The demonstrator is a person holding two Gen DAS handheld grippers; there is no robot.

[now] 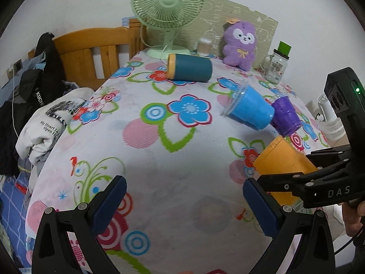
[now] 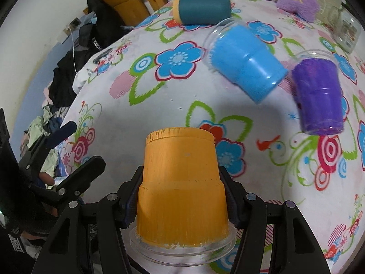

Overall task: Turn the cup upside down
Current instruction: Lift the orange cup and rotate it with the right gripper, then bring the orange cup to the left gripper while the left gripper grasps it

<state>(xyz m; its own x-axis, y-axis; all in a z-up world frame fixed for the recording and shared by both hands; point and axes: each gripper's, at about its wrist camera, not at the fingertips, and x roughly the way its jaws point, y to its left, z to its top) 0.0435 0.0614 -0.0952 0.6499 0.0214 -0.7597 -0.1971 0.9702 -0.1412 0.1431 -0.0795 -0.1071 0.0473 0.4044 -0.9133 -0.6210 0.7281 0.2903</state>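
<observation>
My right gripper (image 2: 182, 207) is shut on an orange cup (image 2: 182, 182), its base pointing away and its clear rim toward the camera. The orange cup (image 1: 282, 159) also shows in the left wrist view, held just above the floral tablecloth (image 1: 159, 182) by the right gripper (image 1: 269, 182). My left gripper (image 1: 184, 203) is open and empty over the cloth. A blue cup (image 1: 251, 108) lies on its side, a purple cup (image 1: 286, 116) stands beside it, and a teal cup (image 1: 189, 68) lies further back. All three show in the right wrist view: blue (image 2: 246, 64), purple (image 2: 319, 96), teal (image 2: 203, 10).
A green fan (image 1: 168, 11), a purple plush toy (image 1: 241, 43), a glass jar (image 1: 277, 66) and a small container (image 1: 204, 46) stand along the table's back edge. A wooden bed frame (image 1: 95, 52) and piled clothes (image 1: 41, 118) lie to the left.
</observation>
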